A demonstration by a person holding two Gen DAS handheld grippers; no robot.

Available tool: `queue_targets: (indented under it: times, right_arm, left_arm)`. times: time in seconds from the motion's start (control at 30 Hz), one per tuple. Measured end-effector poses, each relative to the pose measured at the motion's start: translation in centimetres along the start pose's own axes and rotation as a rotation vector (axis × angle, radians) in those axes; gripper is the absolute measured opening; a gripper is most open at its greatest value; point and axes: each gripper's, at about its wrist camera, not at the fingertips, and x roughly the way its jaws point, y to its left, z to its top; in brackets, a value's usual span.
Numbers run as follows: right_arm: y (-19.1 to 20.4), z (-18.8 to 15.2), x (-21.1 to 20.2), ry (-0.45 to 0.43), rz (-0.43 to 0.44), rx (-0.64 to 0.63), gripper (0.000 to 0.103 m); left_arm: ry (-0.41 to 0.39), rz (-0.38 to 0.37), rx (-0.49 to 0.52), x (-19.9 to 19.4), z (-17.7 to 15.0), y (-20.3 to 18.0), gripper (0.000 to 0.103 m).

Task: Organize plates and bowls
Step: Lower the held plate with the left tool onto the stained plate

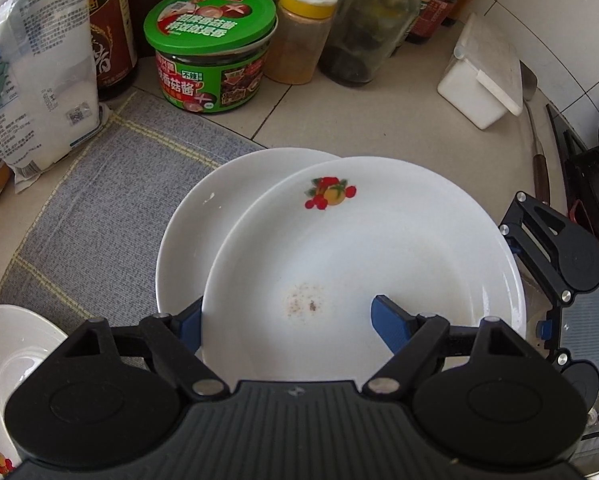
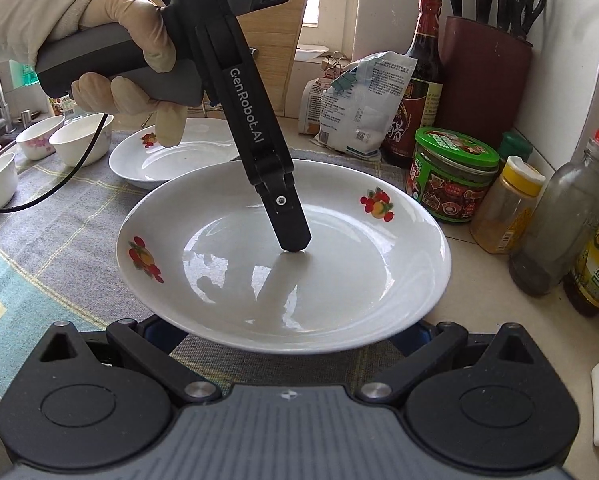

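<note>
Stacking the plates is the step I judge to be in hand: the fruit-print plate [image 1: 363, 248] sits on the near side of the green-lidded jar [image 1: 209, 52], overlapping a second white plate [image 1: 187, 216] that lies nearer the jar's left, both over the grey mat [image 1: 99, 200] on the bench [image 1: 379, 120]. My left hand-held gripper [image 1: 289, 320] is spread wide and clamps nothing; one blue pad rests inside the plate's well while the other disappears behind its rim, and the right wrist view shows a fingertip touching the glazed centre. My right hand-held gripper [image 2: 289, 336] is spread wide too, its pads mostly hidden beneath the plate's near rim, so it cradles rather than pinches. A third plate [image 1: 15, 344] lies far from the jar, at my left, and three white bowls [image 2: 81, 142] stand farther off again beyond the plates. Next, I think, the top plate needs nudging toward the jar's left until it nests squarely in the one beneath, with both grippers easing it gently, since glazed ceramic slides and clinks; faint brown specks mark its well. As for writing, the left gripper's body reads "GenRobot.AI" and "Data Acquisition System". The jar's label carries Chinese for mushroom sauce, 香菇酱, with a small 不辣 tag. A white bag [image 1: 43, 92] left of the jar is covered in print too small to read, and the oil bottle [image 2: 595, 264] right of it shows 玉米.
</note>
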Motion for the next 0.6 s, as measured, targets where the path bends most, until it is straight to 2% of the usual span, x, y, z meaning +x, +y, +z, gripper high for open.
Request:
queue_targets:
  times: [0.6]
  right_arm:
    - [-1.1,-0.3,0.7,0.041,-0.018,0.03,0.103]
  left_arm:
    - [0.019,-0.028,0.005,2.0,1.6,0.2,0.083]
